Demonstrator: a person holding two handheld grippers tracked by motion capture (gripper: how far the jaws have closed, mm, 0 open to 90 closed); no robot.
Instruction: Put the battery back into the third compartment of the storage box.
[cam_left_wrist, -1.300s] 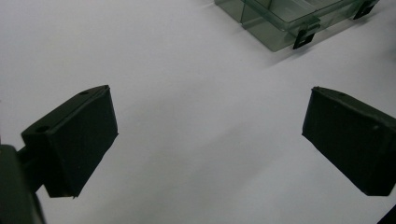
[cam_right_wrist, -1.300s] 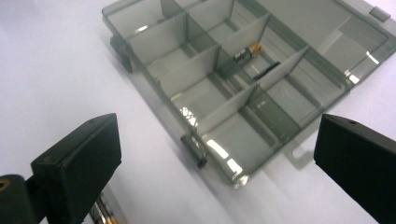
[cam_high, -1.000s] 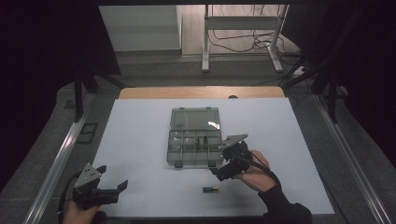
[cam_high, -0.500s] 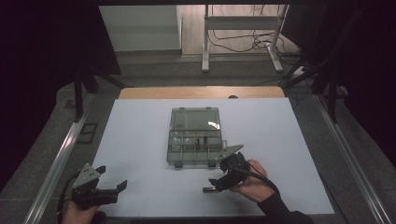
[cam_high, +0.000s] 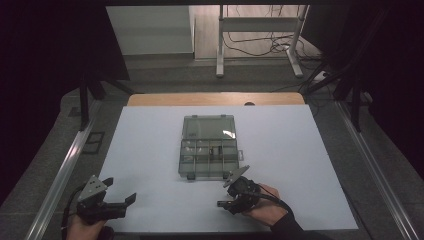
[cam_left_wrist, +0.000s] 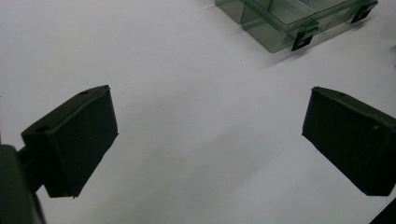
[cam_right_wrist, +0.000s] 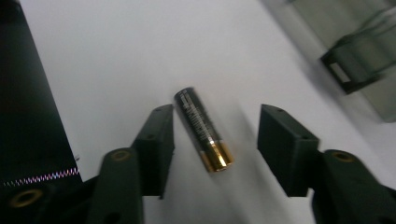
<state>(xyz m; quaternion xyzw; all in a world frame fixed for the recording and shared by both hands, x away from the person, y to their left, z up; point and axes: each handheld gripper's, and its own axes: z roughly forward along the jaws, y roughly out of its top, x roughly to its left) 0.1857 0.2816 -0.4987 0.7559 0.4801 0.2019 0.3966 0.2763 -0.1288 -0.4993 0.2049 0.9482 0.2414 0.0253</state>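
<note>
A black AA battery (cam_right_wrist: 203, 128) with a gold end lies flat on the white table sheet (cam_high: 150, 150). My right gripper (cam_right_wrist: 217, 126) is down over it, with the battery between its jaws. The jaws have just been closing, and a gap still shows on each side, so the pads do not press on it. In the high view my right gripper (cam_high: 226, 202) is near the table's front edge, just in front of the clear compartment box (cam_high: 208, 147). My left gripper (cam_high: 120, 191) rests at the front left, open (cam_left_wrist: 208, 121) with nothing between its fingers.
The clear plastic box (cam_left_wrist: 289, 18) has black latches (cam_right_wrist: 348, 70) on its near side and its lid lies open toward the back. A wooden table edge (cam_high: 215, 98) runs behind the sheet. Metal rails (cam_high: 65, 165) flank the table.
My right gripper has moved down and toward the front edge, from beside the box onto the battery, and its jaws have narrowed around it. The left gripper has stayed put.
</note>
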